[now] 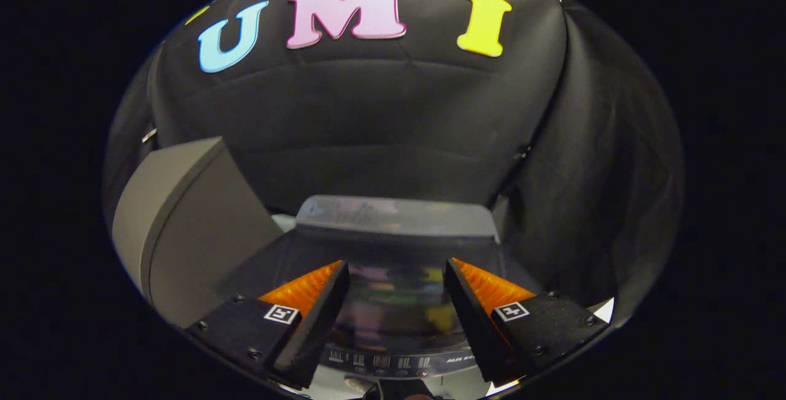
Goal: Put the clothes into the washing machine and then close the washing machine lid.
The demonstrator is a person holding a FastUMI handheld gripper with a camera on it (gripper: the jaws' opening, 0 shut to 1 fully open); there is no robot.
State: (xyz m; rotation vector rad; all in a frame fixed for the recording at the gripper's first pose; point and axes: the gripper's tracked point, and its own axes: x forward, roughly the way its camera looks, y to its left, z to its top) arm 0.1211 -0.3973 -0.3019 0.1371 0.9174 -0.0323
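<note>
Closest to the lens are the gripper fingers, spread wide apart with nothing pinched between them, so it's released and empty. Right under and between them sits the washing machine lid, a dark glossy panel that looks like it's lying down flat over the tub, with a strip of control markings along its near edge and a paler raised band along its far edge. So the lid runs side to side across the gap, long axis crosswise to the fingers, and the fingers hover over its near half, whether touching it or just above I honestly can't tell. No clothes anywhere I can see, so my guess is they're already inside and the closing bit is basically done or in its last push. Off to the left, beyond the left finger, there's a gray box-like thing standing tilted. The black cloth wall hangs behind everything.
</note>
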